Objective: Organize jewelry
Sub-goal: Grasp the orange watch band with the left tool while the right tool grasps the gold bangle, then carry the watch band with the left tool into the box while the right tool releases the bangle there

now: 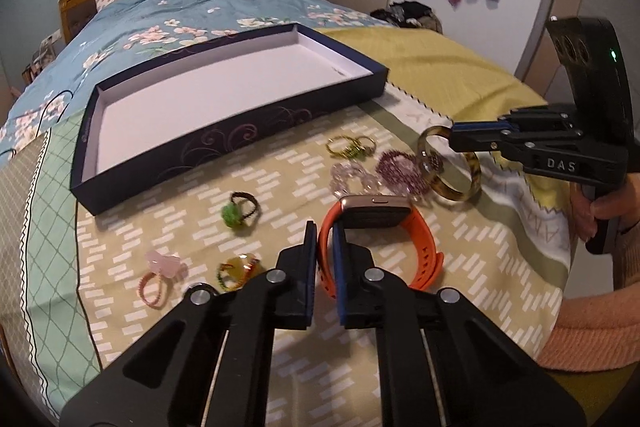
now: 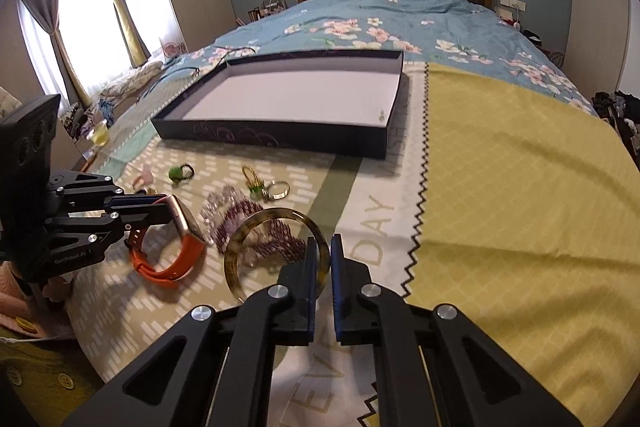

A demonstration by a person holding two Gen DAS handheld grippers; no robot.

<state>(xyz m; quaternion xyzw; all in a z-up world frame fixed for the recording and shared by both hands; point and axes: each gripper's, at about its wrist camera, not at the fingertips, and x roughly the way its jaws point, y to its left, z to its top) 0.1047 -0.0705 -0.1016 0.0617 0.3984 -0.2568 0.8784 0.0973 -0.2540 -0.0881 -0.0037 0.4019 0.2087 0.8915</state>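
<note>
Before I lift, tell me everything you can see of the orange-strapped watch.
The watch has a rectangular case, gold-toned on its sides with a small side button, and an orange strap that looks like rubber, curved into a loop with holes near one end. It rests on the patterned bedspread, case tipped on edge. The left gripper is shut on the strap beside the case. Clear and purple bead bracelets lie just behind it; whether they touch is unclear.

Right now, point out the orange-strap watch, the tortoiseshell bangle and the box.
orange-strap watch (image 1: 426, 247): left wrist view, on the strap's right loop.
tortoiseshell bangle (image 2: 236, 247): right wrist view, on the rim's left arc.
box (image 1: 224, 147): left wrist view, on the dark front wall.
</note>
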